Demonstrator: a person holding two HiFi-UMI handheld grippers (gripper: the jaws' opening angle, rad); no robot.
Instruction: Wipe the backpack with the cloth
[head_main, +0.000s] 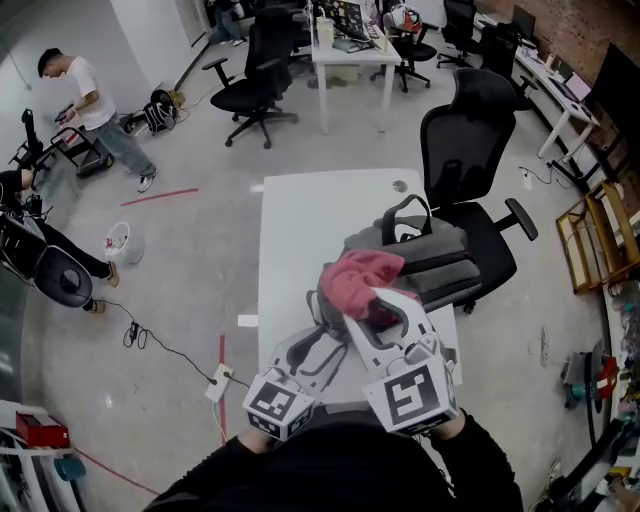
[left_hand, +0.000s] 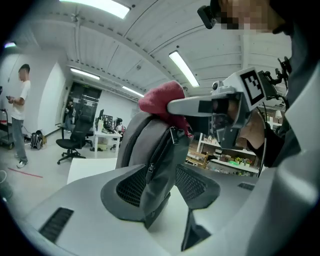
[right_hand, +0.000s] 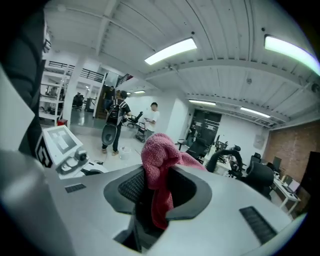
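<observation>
Right gripper (head_main: 383, 303), head view: jaws pinching the pink cloth (head_main: 356, 281), which is bunched on the near end of the grey backpack (head_main: 432, 252). A wiping stroke, I'd say.
Left gripper (head_main: 322, 325), head view: just left of the right one, nose at the bag's near edge.
Table (head_main: 305, 215), head view: white top, with the bag lying on its right side and reaching the right edge. Bare top lies left and far, and a black chair (head_main: 470, 130) sits just beyond that edge.
Left gripper view: jaws clamped on a grey fold of the bag beside the zip, with the bag rising ahead and the cloth (left_hand: 162, 100) on its crest.
Right gripper view: pads squeezed on the cloth (right_hand: 157, 155), a loose tail hanging between the jaws.
Risk: a hard push rightward could shove the bag off the edge towards the chair. The loose tail could also snag on the zip or the top handle.
Room: strokes have space to the left and far, little to the right, and the two grippers are close enough to knock together.
</observation>
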